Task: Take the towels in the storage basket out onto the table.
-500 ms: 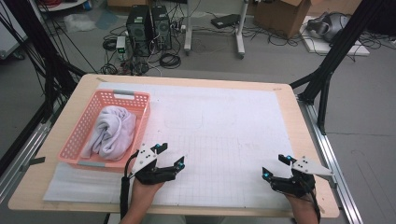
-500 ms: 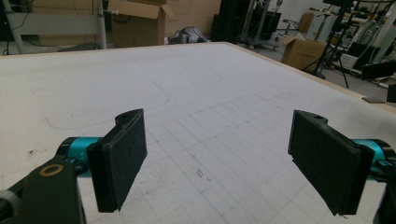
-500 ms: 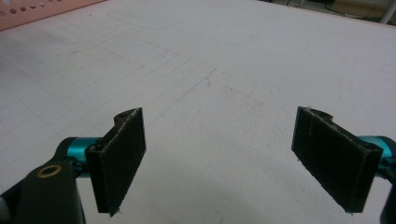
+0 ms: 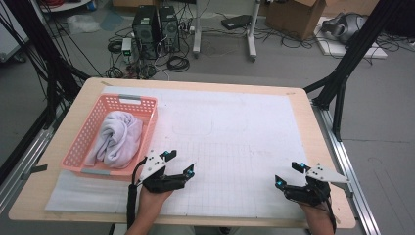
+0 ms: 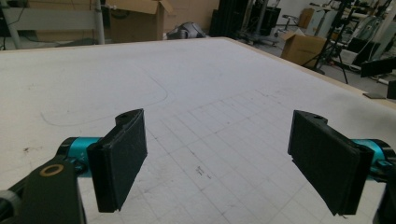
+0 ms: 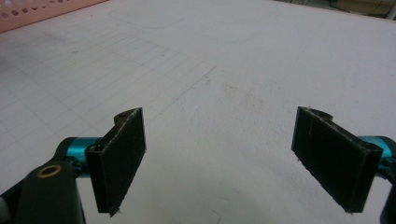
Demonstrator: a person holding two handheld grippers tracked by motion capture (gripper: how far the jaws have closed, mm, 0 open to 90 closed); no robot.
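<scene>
Nearest, at the front edge of the worktop point(image 4: 230, 85): left claw point(image 4: 178, 163) and right claw point(image 4: 288, 174), both spread to full width, nothing between the pads, hovering low over the white gridded mat point(image 4: 235, 147). Against the frame half a second back: no visible shift of either hand, basket contents undisturbed, so no approach started yet; likely still the ready pose before reaching. Farther back on the left: pink basket point(image 4: 88, 134) with white towel point(image 4: 117, 137) bunched inside, just ahead of the left claw, well apart from the right. Count: two claws, one basket, one towel, one mat
</scene>
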